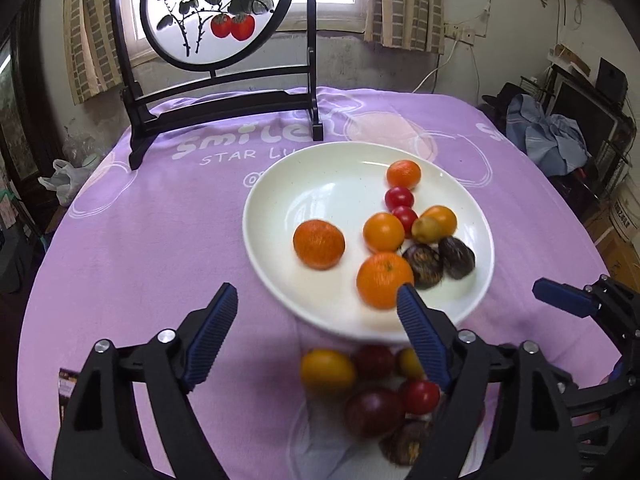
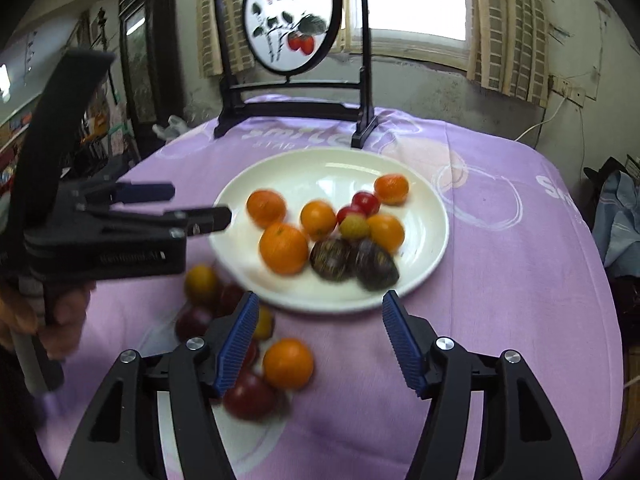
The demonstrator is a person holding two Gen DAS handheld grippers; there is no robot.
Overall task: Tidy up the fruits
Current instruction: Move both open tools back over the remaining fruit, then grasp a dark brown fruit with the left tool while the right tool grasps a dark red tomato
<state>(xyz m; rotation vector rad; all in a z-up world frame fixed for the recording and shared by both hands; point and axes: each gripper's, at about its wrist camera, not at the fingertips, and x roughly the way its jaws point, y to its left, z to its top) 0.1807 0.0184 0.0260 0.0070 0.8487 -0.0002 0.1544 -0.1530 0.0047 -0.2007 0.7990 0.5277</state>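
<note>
Plate (image 2: pixel 432 216) half loaded; both grippers, left (image 1: pixel 316 308) and right (image 2: pixel 318 312), wide, empty; next grab: orange (image 2: pixel 288 364) just beside plate.

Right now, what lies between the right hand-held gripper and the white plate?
Nothing: in the right wrist view, only bare purple cloth lies between the open right hand-held gripper and the white plate. The loose orange sits left of that gap.

Glossy ceramic plate (image 1: pixel 280 184) (white glaze) on matt purple cloth (image 1: pixel 152 240).
</note>
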